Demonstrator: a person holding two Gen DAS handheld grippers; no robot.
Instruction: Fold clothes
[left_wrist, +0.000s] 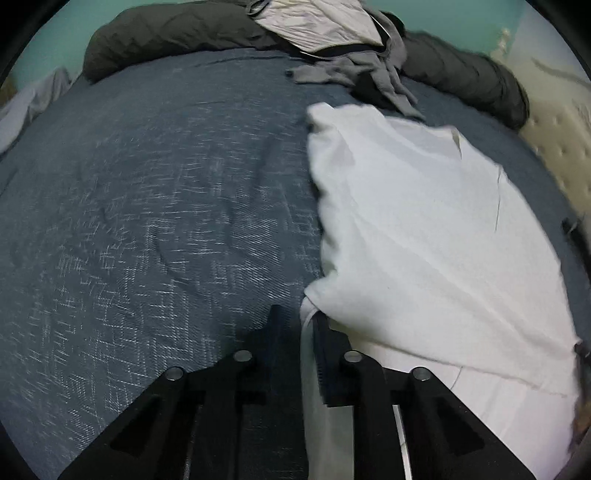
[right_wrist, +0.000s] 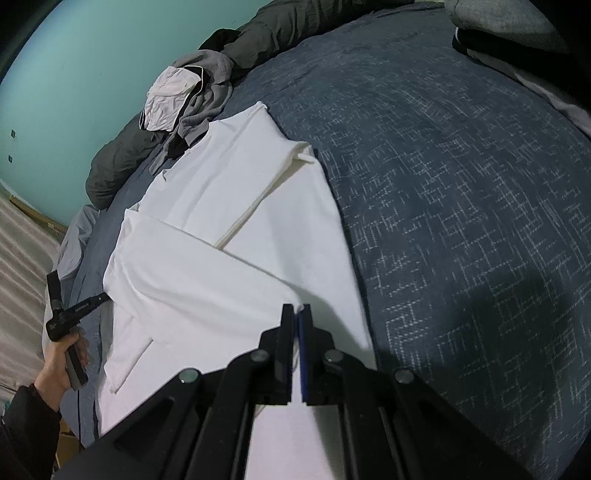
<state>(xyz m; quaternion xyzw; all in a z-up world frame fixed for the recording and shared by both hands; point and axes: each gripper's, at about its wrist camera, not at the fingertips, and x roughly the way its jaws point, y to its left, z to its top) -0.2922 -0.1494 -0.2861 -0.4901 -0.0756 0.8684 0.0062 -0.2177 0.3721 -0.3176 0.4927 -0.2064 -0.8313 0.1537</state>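
A white garment (left_wrist: 424, 221) lies partly folded on the dark blue bedspread (left_wrist: 147, 221). My left gripper (left_wrist: 297, 314) is at its near left corner, with a strip of the white edge pinched between the jaws. In the right wrist view the same garment (right_wrist: 221, 258) shows a panel folded across its lower half. There the left gripper (right_wrist: 105, 296), held by a hand (right_wrist: 61, 354), meets the garment's left edge. My right gripper (right_wrist: 296, 308) is shut just over the garment's right side, and I see nothing between its fingers.
A loose pile of grey and pale clothes (left_wrist: 332, 37) (right_wrist: 184, 96) sits at the bed's far end against a dark rolled duvet (left_wrist: 166, 37). Bare bedspread (right_wrist: 461, 184) stretches beside the garment. A cream tufted panel (left_wrist: 554, 129) and a teal wall (right_wrist: 74, 74) border the bed.
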